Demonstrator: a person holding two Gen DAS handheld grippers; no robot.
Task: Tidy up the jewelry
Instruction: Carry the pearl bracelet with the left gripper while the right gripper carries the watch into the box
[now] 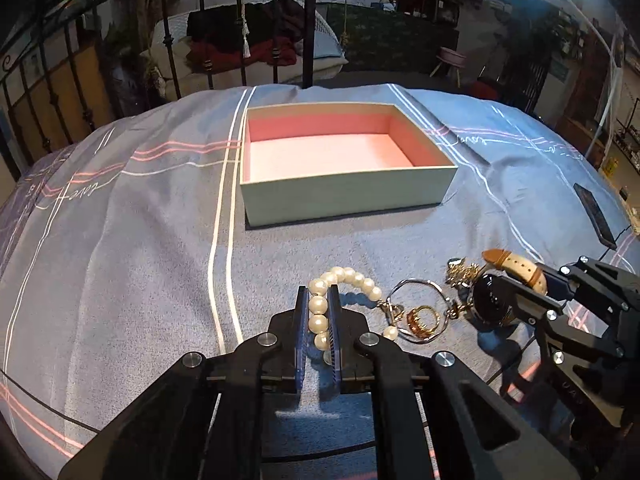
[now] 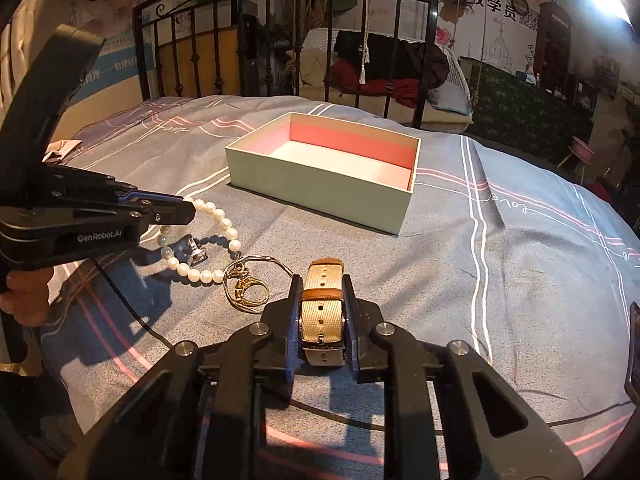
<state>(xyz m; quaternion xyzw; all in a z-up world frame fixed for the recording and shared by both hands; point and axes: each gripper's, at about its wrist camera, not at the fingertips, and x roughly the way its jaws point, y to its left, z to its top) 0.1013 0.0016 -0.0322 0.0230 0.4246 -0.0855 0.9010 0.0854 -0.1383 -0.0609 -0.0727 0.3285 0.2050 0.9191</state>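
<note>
Mid-pickup by the look of it, left gripper (image 1: 319,316) clenched on the pearls (image 1: 318,304), right gripper (image 2: 322,312) clamped on the watch (image 2: 322,318), both on the bedspread (image 1: 140,248), next probably lifting toward the empty box (image 1: 344,196) at 12 o'clock.

Left gripper (image 1: 319,320): black plastic frame, linked arms, round silver pivot screws. Fingers (image 1: 301,320) flat, blue, translucent, ridged inner faces. Side view shows white "GenRobot.AI" lettering on body, blue trim near tips, tall black handle block above. Thin black cable (image 2: 132,312) trails from underneath. Bare skin of hand (image 2: 24,300) on grip, no sleeve visible. Right gripper (image 2: 322,320): same black build, silver screws, dark blue fingers (image 2: 294,320).
</note>
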